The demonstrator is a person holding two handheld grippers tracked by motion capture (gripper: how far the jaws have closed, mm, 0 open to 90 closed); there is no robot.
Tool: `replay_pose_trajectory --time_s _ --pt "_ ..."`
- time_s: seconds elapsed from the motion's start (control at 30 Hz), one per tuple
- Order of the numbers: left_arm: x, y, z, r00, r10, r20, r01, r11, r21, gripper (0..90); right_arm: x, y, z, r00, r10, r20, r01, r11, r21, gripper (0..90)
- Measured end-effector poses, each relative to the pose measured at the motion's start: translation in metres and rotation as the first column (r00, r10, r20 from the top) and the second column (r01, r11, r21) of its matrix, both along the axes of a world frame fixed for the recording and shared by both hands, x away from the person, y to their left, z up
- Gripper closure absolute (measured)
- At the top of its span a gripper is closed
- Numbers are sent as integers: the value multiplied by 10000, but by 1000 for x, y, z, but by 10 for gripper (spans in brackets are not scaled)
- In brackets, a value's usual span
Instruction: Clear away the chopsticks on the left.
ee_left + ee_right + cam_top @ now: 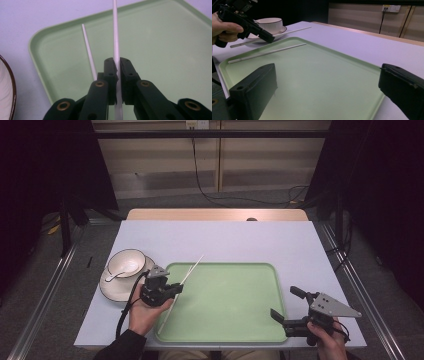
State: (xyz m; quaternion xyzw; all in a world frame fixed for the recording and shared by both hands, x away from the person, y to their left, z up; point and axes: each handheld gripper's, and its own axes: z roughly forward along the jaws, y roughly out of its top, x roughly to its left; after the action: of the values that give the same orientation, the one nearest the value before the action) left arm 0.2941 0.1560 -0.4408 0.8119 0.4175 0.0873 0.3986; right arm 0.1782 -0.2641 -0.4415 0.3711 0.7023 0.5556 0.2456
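We hold one white chopstick (115,37) clamped between the narrow jaws of our left gripper (117,72); it runs straight ahead from the pads over the green tray (162,45). The second chopstick (88,50) lies flat in the tray just beside that gripper's left jaw, apart from it. Our right gripper (287,307) hovers with jaws spread wide and nothing between them, well apart from both chopsticks.

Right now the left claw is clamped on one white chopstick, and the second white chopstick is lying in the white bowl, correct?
Not quite. The left claw is clamped on one thin white chopstick, but the second white chopstick lies flat on the pale green plastic tray, not in the white bowl, as the right gripper view shows.
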Motion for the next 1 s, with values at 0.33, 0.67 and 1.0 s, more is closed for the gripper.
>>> replay_pose_trajectory --time_s 0.33,0.67,1.0 --pt "-3 -9 -11 9991 110 -408 -106 9999 109 851 0 0 0 10000 22 13 -22 10000 4 15" --pt "-5 -15 -18 9973 156 -714 -138 9996 259 850 0 0 0 9999 98 23 -98 10000 -10 18" --pt "-5 -19 -24 9931 441 -1086 -398 9983 415 849 0 0 0 10000 98 1 -98 10000 10 19"
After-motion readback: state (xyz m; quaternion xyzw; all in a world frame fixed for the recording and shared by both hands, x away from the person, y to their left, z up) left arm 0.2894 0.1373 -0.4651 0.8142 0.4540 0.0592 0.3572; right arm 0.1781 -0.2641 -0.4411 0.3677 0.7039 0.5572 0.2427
